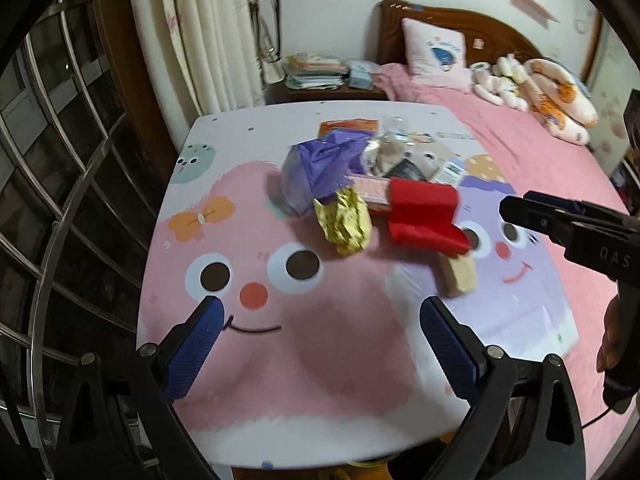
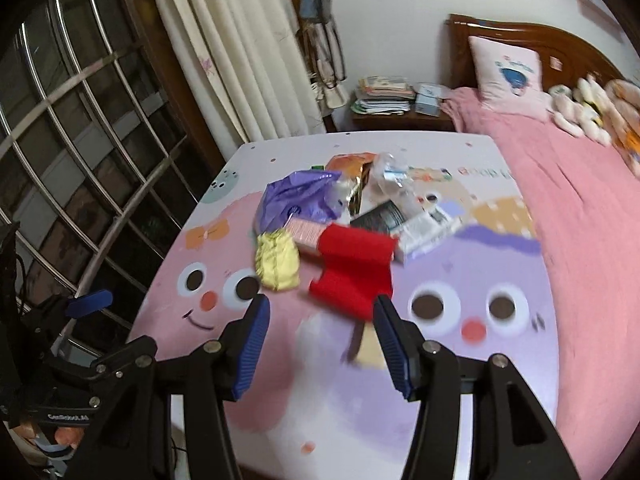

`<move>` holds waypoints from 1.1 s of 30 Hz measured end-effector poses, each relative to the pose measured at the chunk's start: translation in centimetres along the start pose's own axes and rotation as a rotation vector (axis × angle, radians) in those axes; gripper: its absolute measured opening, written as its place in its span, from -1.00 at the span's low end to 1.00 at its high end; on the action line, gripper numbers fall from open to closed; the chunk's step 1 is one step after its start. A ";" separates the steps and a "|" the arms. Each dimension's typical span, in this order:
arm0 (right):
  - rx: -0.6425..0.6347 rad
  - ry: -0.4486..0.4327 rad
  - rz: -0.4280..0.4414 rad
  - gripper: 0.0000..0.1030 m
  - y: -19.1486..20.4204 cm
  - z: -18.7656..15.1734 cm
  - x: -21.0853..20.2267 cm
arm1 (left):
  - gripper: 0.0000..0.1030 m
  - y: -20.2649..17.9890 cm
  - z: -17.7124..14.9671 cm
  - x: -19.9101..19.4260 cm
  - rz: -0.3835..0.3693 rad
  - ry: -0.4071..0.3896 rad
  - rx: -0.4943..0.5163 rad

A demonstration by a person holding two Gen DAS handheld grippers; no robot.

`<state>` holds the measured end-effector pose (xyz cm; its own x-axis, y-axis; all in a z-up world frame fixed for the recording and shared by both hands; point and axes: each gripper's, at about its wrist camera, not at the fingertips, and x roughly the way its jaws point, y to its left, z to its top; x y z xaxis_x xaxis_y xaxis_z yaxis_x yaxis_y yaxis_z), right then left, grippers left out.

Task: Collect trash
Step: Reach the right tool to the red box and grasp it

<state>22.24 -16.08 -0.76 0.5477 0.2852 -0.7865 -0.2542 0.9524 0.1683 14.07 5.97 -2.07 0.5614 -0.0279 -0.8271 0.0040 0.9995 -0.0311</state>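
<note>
Both grippers are hovering empty — left gripper (image 1: 320, 312) standing wide, right gripper (image 2: 320, 312) parted. The trash heap — crumpled purple plastic bag (image 1: 316, 164), gold foil wrapper (image 1: 346, 220), red box (image 1: 424, 216) — is lying at twelve o'clock on the cartoon-printed tabletop (image 1: 248, 360).

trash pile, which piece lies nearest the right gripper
The small tan box, apart from the pile just in front of the open right gripper, nearer than the red box.

A cartoon-printed table (image 1: 248, 360) carries a heap of trash (image 1: 360, 184), a red wrapper (image 1: 424, 216) foremost.
</note>
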 end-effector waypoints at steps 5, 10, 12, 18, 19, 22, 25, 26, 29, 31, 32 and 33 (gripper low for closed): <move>-0.095 0.079 0.040 0.05 -2.3 3.6 5.5 | 0.89 -0.8 3.1 4.3 0.044 0.054 -0.064; -0.171 0.206 0.108 0.05 -4.3 5.6 11.1 | 0.89 -1.6 4.9 8.0 0.077 0.101 -0.117; -0.189 0.250 0.146 0.05 -4.6 5.8 12.6 | 0.89 -1.9 5.3 9.2 0.086 0.117 -0.134; -0.247 0.346 0.286 0.05 -4.5 5.3 14.3 | 0.89 -2.4 5.9 11.6 0.100 0.152 -0.161; -0.260 0.351 0.301 0.05 -4.3 5.2 14.2 | 0.89 -2.5 5.8 11.8 0.104 0.158 -0.160; -0.310 0.345 0.309 0.05 -3.7 4.8 13.5 | 0.89 -2.7 5.4 12.0 0.116 0.172 -0.165; -0.351 0.345 0.328 0.05 -3.0 4.2 12.6 | 0.89 -2.7 4.7 12.0 0.117 0.186 -0.173; -0.365 0.343 0.327 0.05 -2.8 4.0 12.5 | 0.89 -2.8 4.5 12.0 0.117 0.189 -0.174; -0.455 0.325 0.298 0.05 -1.6 2.7 11.7 | 0.89 -2.8 3.7 11.8 0.120 0.198 -0.181; -0.481 0.326 0.291 0.05 -1.1 1.9 11.4 | 0.89 -2.8 3.1 11.7 0.120 0.205 -0.187; -0.488 0.328 0.288 0.05 -0.9 1.5 11.3 | 0.89 -2.7 2.8 11.7 0.120 0.207 -0.191; -0.491 0.332 0.289 0.05 -0.7 1.0 11.2 | 0.89 -2.7 2.5 11.6 0.118 0.209 -0.197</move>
<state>29.39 -13.48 -9.11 0.1480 0.3986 -0.9051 -0.7311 0.6604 0.1713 22.66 2.97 -10.13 0.3661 0.0659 -0.9282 -0.2232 0.9746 -0.0188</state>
